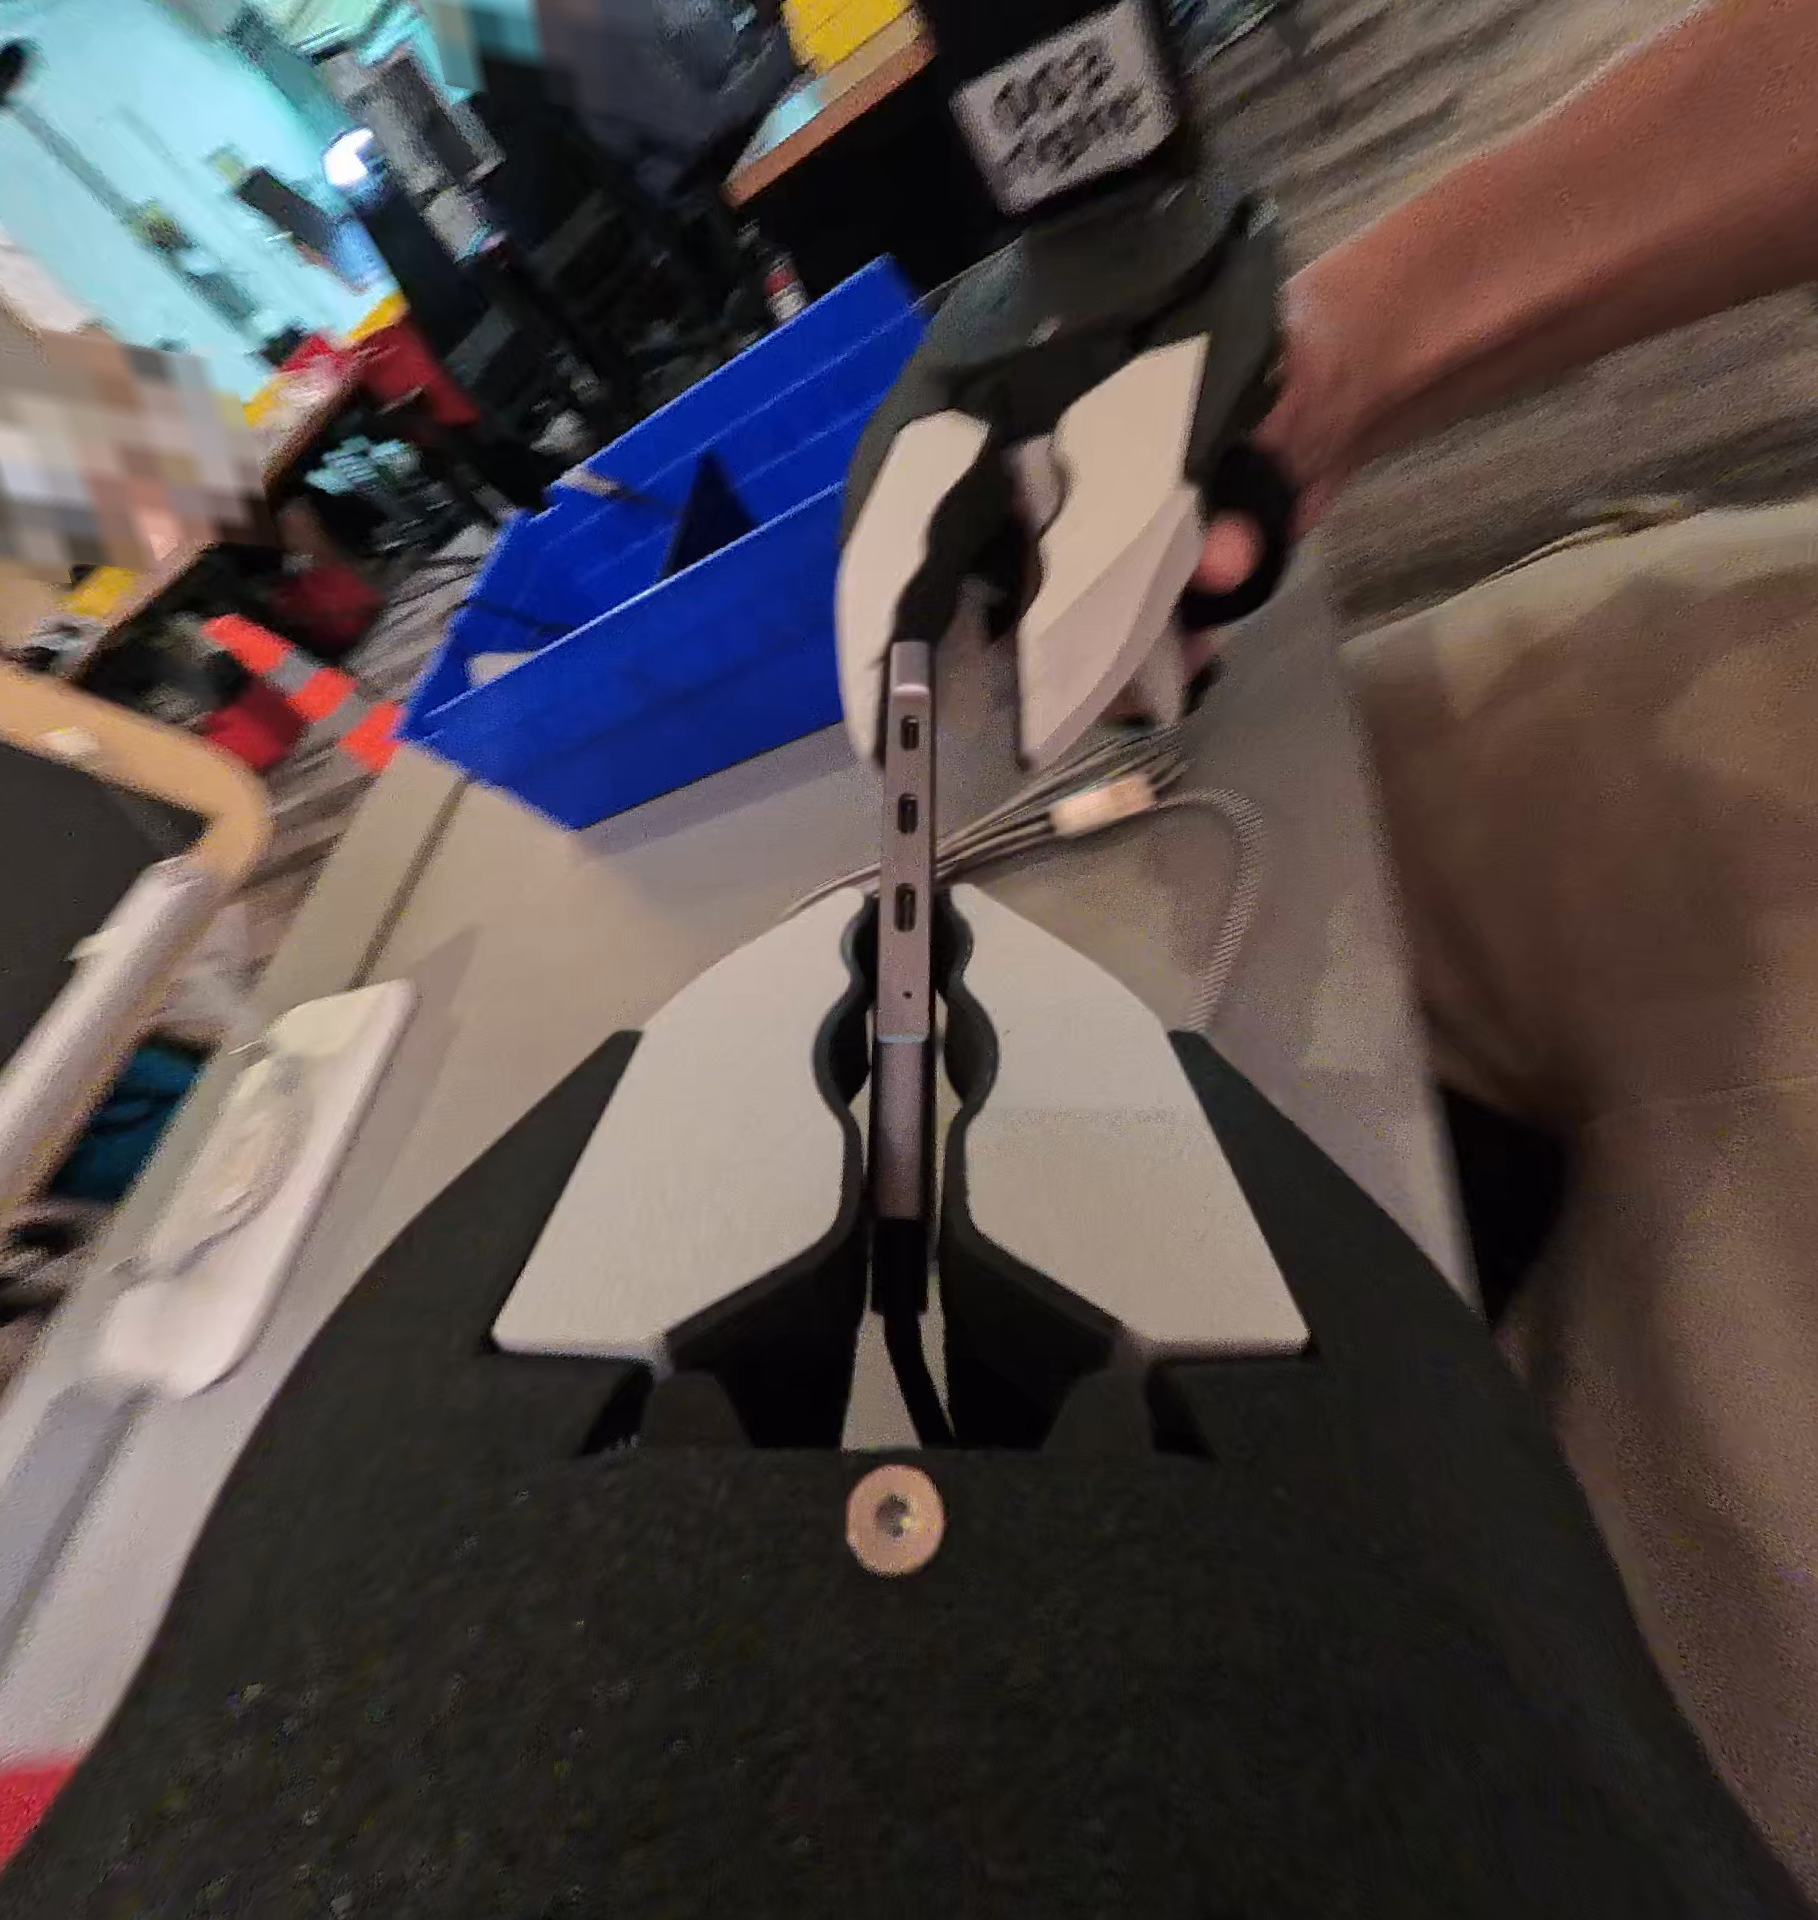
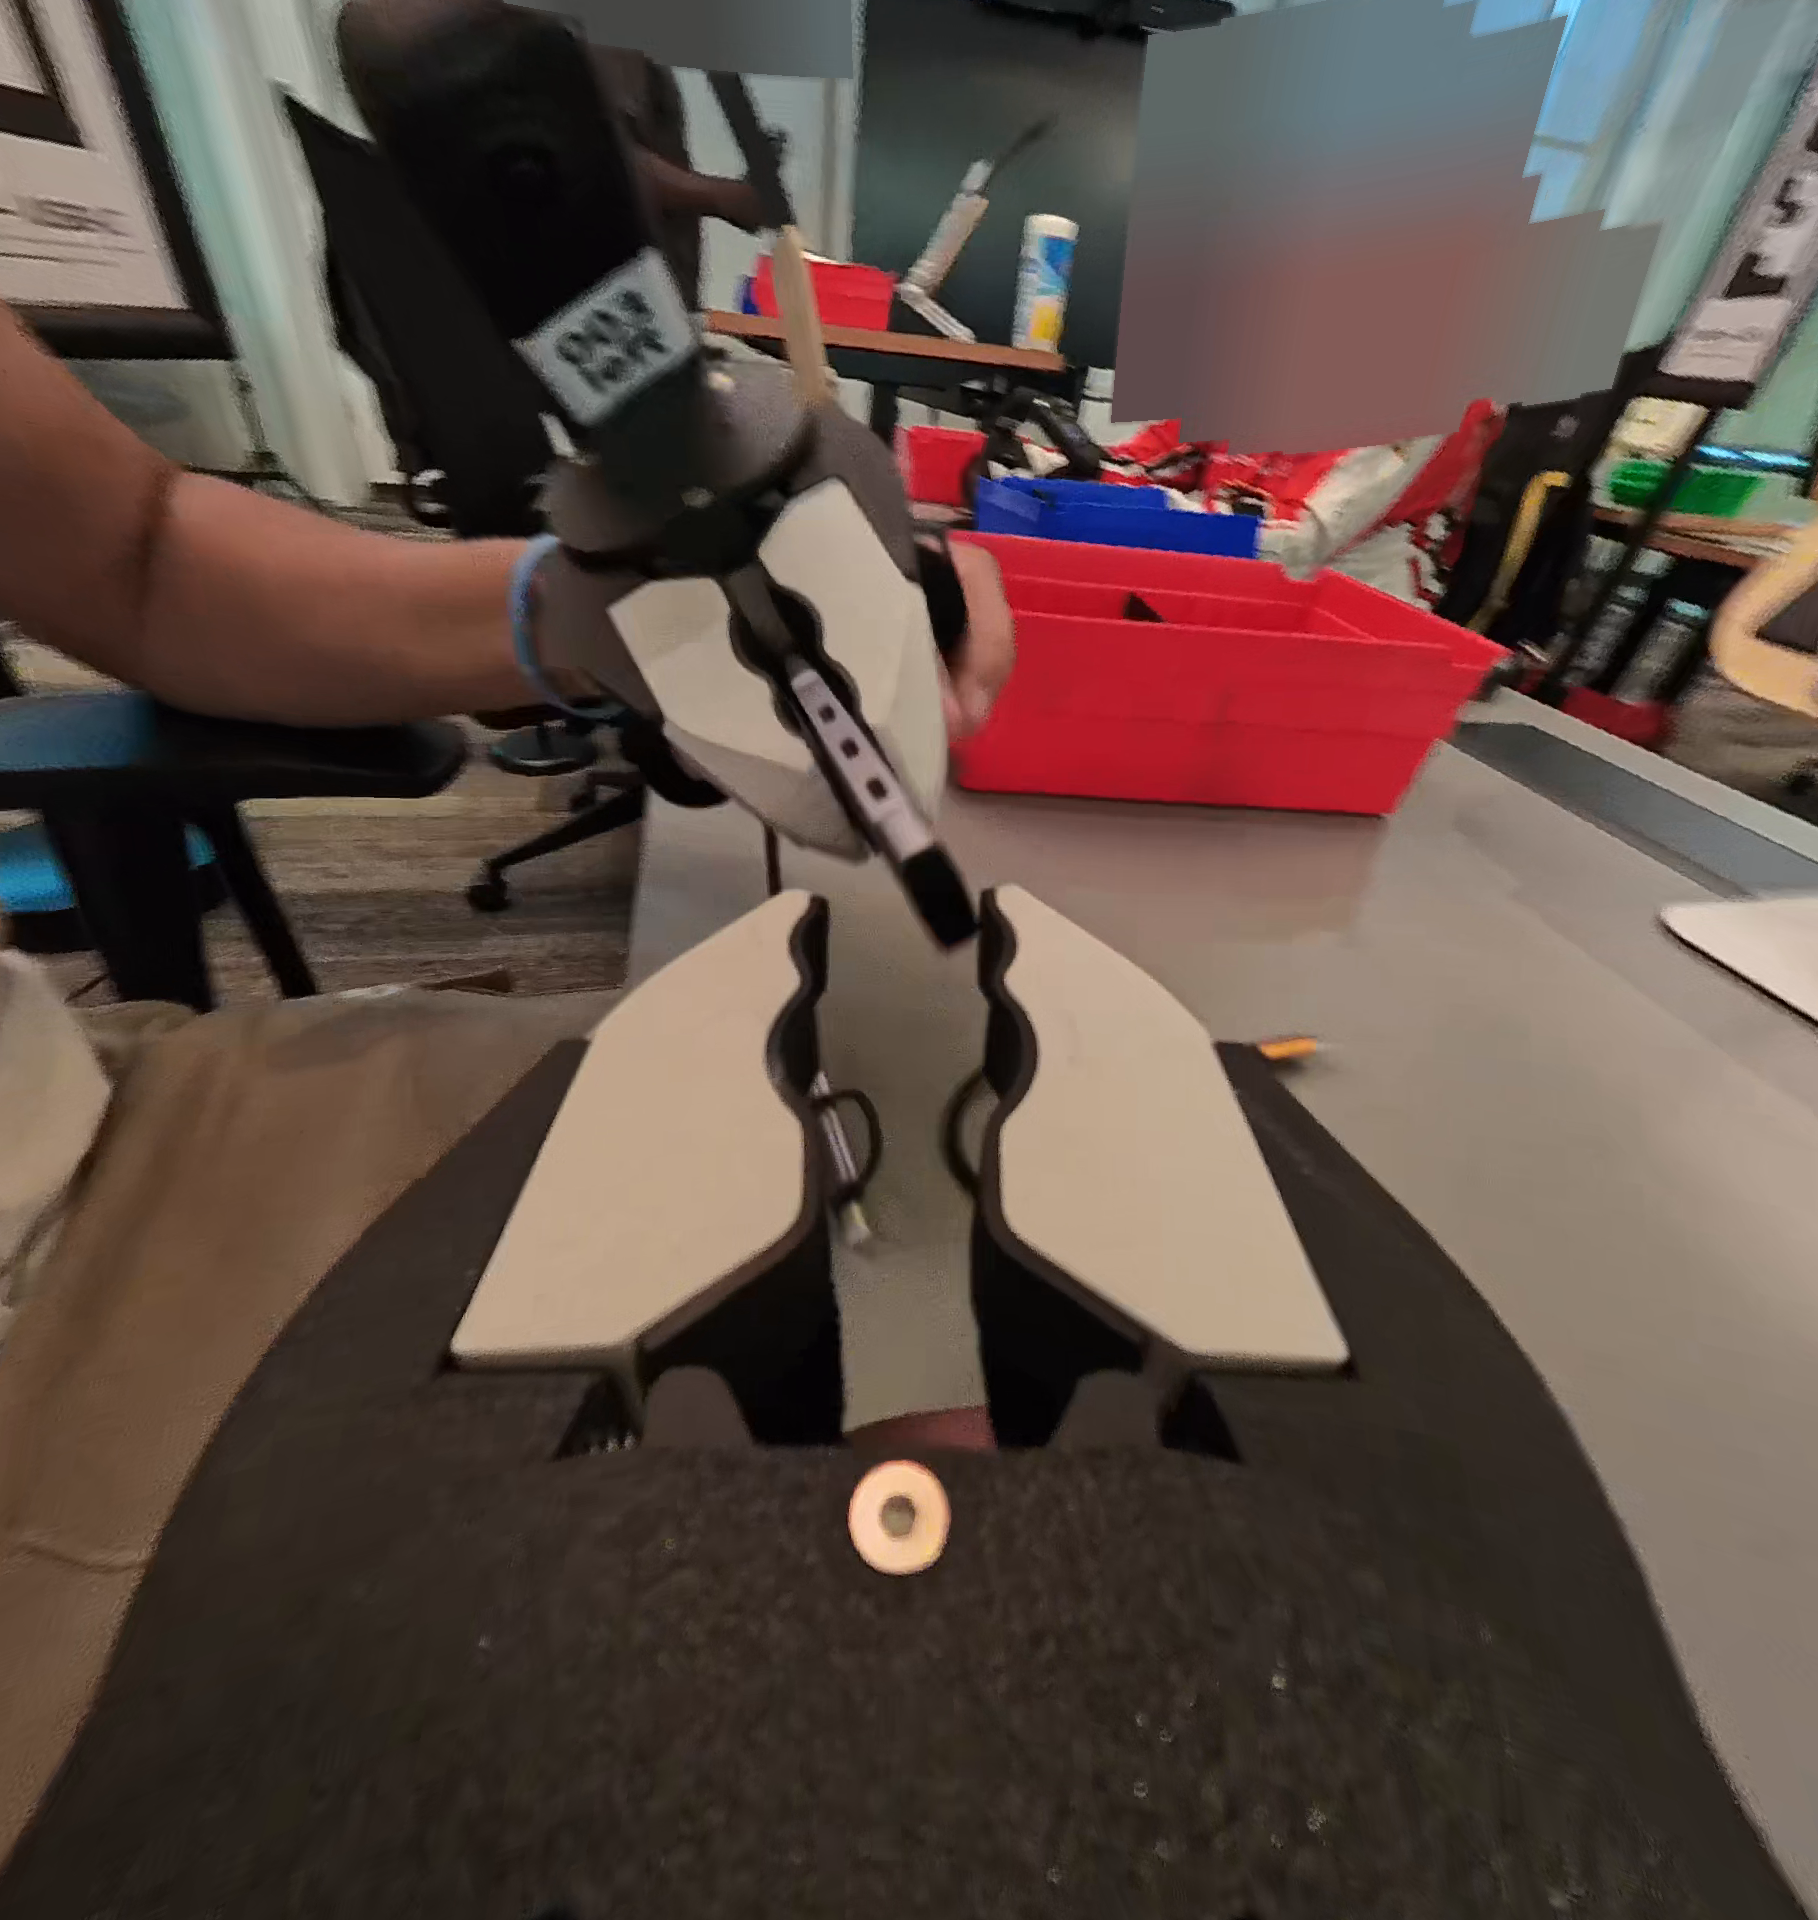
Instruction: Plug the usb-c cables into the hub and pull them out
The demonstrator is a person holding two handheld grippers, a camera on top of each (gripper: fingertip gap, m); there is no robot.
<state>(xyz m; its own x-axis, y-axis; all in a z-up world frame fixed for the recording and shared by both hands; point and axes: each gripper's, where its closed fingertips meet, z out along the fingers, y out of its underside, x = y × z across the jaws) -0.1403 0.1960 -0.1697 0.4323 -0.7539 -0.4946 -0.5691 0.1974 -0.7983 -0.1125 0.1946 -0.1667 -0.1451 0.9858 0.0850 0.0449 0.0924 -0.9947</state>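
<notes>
The left gripper (image 1: 905, 914) clamps the grey hub (image 1: 905, 862) edge-up above the table (image 1: 531, 935), so its ports stay reachable. The right gripper (image 2: 900, 914) hovers at the hub's tip, jaws apart and empty; the cables (image 1: 1081, 810) lie bundled on the table behind

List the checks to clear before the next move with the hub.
1. Left gripper clamped on the hub: ok.
2. Ports on the hub's visible edge free of plugs: ok.
3. Right gripper holding a cable: not ok, it is open and empty.
4. A cable in sight on the table: ok.
5. Which way that cable's plug faces: cannot tell.
</notes>
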